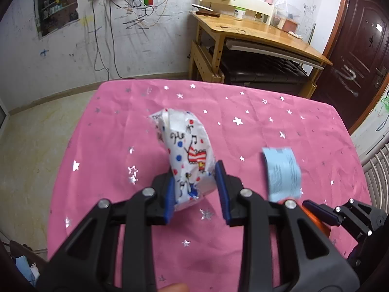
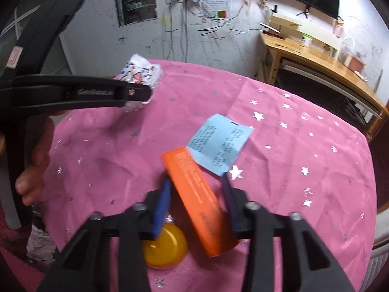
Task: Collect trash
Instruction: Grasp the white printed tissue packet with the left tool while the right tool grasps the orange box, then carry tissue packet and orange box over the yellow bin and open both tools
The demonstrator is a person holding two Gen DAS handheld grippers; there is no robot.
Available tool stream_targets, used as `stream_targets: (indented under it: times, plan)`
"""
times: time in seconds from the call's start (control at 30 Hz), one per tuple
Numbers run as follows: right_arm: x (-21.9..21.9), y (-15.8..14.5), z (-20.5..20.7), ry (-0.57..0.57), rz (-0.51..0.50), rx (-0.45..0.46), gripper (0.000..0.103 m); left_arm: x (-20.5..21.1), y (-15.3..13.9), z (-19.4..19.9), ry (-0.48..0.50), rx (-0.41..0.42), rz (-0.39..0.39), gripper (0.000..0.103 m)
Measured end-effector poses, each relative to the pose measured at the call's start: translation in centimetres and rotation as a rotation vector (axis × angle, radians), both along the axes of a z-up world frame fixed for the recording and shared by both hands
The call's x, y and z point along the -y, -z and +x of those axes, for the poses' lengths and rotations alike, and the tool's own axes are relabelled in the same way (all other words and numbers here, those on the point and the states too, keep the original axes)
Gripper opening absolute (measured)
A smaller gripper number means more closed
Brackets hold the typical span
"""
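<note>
A crumpled white wrapper (image 1: pixel 187 155) with red and blue dots lies on the pink starred tablecloth (image 1: pixel 304 131). My left gripper (image 1: pixel 195 189) is open, its blue pads on either side of the wrapper's near end. A light blue receipt (image 1: pixel 283 174) lies to the right. In the right wrist view my right gripper (image 2: pixel 195 204) is open around an orange box (image 2: pixel 198 202), which lies under the receipt (image 2: pixel 220 146). The left gripper's arm (image 2: pixel 80 93) covers part of the wrapper (image 2: pixel 143 73).
A yellow round lid (image 2: pixel 167 248) lies on the cloth below my right gripper. A wooden desk (image 1: pixel 255 31) stands behind the table at the right, by a dark door (image 1: pixel 357 48). Cables hang on the scribbled wall. A radiator (image 1: pixel 379 170) is at the right.
</note>
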State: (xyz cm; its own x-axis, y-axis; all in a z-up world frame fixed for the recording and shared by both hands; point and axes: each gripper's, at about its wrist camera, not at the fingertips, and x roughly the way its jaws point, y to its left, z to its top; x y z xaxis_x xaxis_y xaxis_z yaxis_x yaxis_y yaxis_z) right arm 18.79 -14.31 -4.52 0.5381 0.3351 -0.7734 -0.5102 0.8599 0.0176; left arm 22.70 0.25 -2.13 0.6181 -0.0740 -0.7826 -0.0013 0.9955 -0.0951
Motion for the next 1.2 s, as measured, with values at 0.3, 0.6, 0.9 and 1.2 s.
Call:
stream_targets:
  times: [0.3, 0.6, 0.9, 1.2]
  plan:
    - [2.6, -1.1, -0.5, 0.032, 0.071, 0.029, 0.017, 1.3, -0.9, -0.7, 0.017, 0.019, 0.017, 0.029]
    - [8.7, -3.2, -1.8, 0.134, 0.157, 0.080, 0.017, 4.6, -2.8, -1.6, 0.068, 0.059, 0.032, 0.029]
    - [16.9, -4.2, -3.3, 0.270, 0.221, 0.126, 0.017, 10.8, -4.0, -2.4, 0.168, 0.089, 0.073, 0.029]
    - [25.3, -3.9, -5.4, 0.427, 0.274, 0.151, 0.017, 17.2, -4.1, -3.0, 0.276, 0.095, 0.109, 0.029]
